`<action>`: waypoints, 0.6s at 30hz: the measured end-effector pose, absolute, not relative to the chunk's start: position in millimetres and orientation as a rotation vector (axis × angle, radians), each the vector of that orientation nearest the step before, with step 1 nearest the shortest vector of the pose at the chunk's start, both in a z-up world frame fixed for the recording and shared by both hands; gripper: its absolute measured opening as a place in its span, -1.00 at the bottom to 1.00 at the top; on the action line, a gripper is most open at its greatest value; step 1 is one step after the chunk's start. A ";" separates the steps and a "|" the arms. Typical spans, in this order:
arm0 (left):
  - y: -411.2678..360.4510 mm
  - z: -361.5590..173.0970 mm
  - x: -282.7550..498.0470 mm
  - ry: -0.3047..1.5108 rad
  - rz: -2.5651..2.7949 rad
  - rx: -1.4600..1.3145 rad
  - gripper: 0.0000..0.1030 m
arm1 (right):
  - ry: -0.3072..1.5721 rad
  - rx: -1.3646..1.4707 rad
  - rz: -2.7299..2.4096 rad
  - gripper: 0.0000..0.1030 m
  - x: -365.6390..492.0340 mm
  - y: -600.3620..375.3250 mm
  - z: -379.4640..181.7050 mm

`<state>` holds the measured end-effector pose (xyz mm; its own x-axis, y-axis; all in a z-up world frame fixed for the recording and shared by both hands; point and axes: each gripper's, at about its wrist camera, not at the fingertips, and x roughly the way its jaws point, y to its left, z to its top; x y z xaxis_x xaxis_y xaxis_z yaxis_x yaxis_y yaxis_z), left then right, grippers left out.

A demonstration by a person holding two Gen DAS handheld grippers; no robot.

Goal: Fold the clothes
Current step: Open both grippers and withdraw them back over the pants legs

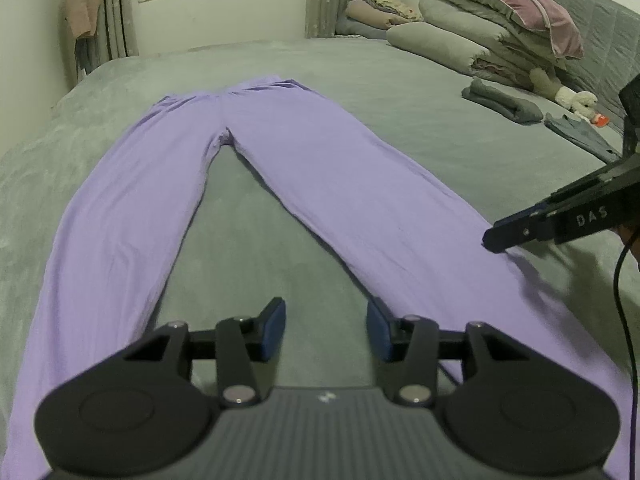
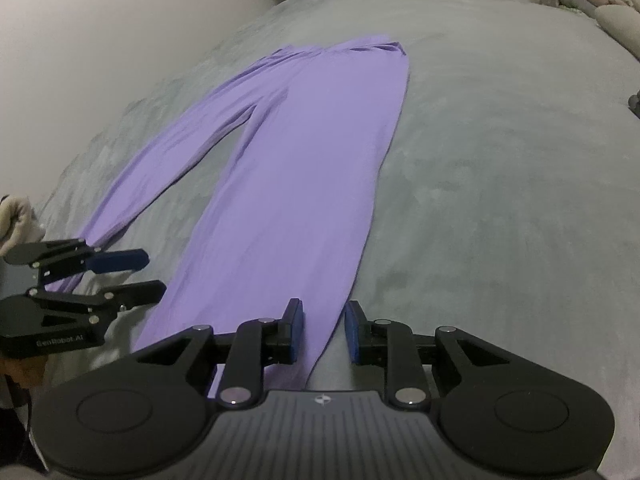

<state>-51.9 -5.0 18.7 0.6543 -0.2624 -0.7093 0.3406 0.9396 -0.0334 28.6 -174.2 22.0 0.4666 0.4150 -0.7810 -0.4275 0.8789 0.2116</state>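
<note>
Here the purple trousers point(image 1: 280, 168) lie flat on the bed point(image 1: 400, 92), long axis running six to twelve from you. Your right hand-held gripper point(image 2: 323, 330), narrowly parted and empty, straddles the nearer leg's outer edge; your left hand-held gripper point(image 1: 326, 332), half-wide and empty, hangs between the legs.

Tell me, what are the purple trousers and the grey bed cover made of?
The trousers look like thin, soft, matte knit, perhaps cotton jersey: they lie limp with fine wrinkles and no sheen. The bed cover looks like plush fleece or velvet: its nap shows brushed lighter and darker patches. Neither can be confirmed by sight.
</note>
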 end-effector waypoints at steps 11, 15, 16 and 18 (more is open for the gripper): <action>-29.9 24.1 -95.0 0.796 -0.405 0.123 -0.17 | 0.928 -0.122 0.491 -0.56 -24.5 -172.0 18.9; -35.7 27.3 -111.9 0.798 -0.424 0.130 -0.17 | 0.910 -0.155 0.474 -0.55 -50.8 -172.1 17.3; -37.1 28.3 -115.9 0.798 -0.429 0.131 -0.17 | 0.907 -0.157 0.471 -0.55 -56.8 -172.8 17.0; -38.3 31.3 -125.2 0.804 -0.445 0.118 -0.17 | 0.902 -0.156 0.470 -0.54 -67.8 -174.8 16.2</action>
